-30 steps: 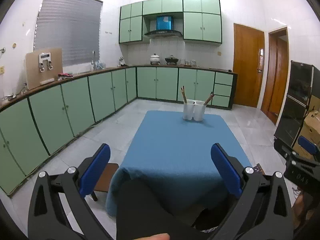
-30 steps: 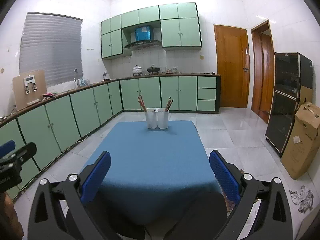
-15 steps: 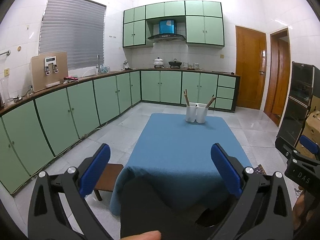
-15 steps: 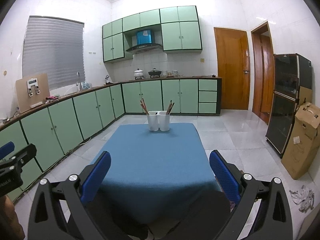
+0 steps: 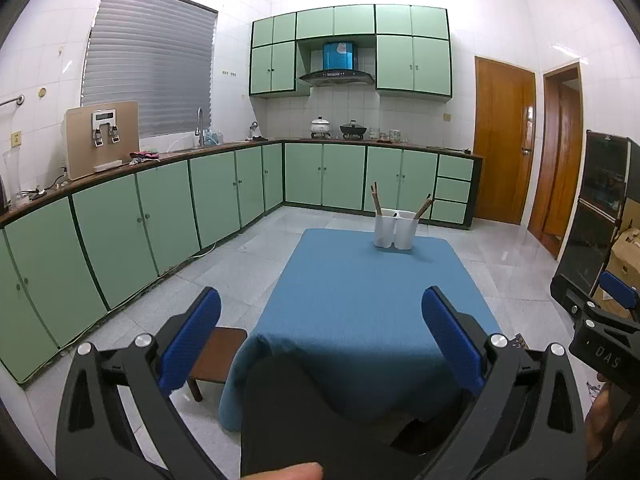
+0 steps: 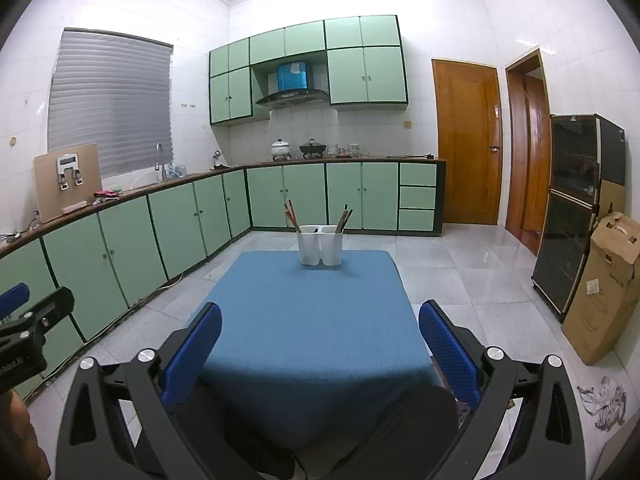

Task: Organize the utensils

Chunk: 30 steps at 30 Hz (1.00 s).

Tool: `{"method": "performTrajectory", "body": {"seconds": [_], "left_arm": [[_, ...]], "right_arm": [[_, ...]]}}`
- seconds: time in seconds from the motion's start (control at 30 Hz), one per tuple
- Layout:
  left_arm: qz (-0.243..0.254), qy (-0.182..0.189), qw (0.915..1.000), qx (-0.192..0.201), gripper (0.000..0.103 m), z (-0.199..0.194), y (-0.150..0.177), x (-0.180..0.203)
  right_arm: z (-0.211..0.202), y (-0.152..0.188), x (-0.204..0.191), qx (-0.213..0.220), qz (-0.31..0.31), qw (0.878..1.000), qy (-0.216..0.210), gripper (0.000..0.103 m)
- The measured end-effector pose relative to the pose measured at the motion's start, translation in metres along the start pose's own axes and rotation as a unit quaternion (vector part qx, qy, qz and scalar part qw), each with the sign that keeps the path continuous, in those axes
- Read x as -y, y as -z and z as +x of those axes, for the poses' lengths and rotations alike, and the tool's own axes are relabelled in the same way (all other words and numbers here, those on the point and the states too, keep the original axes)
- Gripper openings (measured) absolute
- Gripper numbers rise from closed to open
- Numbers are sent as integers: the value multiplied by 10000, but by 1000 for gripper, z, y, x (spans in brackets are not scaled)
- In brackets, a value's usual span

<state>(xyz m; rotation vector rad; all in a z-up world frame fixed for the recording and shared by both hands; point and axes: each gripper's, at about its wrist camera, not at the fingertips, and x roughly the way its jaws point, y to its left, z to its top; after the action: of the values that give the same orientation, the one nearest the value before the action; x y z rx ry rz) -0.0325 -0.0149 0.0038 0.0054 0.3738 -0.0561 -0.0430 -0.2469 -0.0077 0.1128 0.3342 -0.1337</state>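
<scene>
Two white holders (image 6: 320,245) are set on the blue-clothed table (image 6: 312,332) amid green cabinets (image 6: 180,224); both grippers, left gripper (image 5: 320,326) and right gripper (image 6: 319,328), are held spread, empty.

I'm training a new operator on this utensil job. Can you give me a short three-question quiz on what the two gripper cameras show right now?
1. True or false: the left gripper is shut on a utensil.
2. Where does the white holder stand on the blue table? A) near edge B) far end C) on the floor
3. Fill in: the sticks stand in ____ of the holder's cups.

Key: 1. False, both it and the right gripper are open and empty. 2. B. 3. Both.
</scene>
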Motion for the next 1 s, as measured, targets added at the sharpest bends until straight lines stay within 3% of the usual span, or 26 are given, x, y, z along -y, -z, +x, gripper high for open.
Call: {"method": "performTrajectory", "body": {"seconds": [1.0], "left_arm": [[-18,-2,10000,30,98,0,1,0]], "right_arm": [[-3,1,5,17,12,10000,14,97]]}}
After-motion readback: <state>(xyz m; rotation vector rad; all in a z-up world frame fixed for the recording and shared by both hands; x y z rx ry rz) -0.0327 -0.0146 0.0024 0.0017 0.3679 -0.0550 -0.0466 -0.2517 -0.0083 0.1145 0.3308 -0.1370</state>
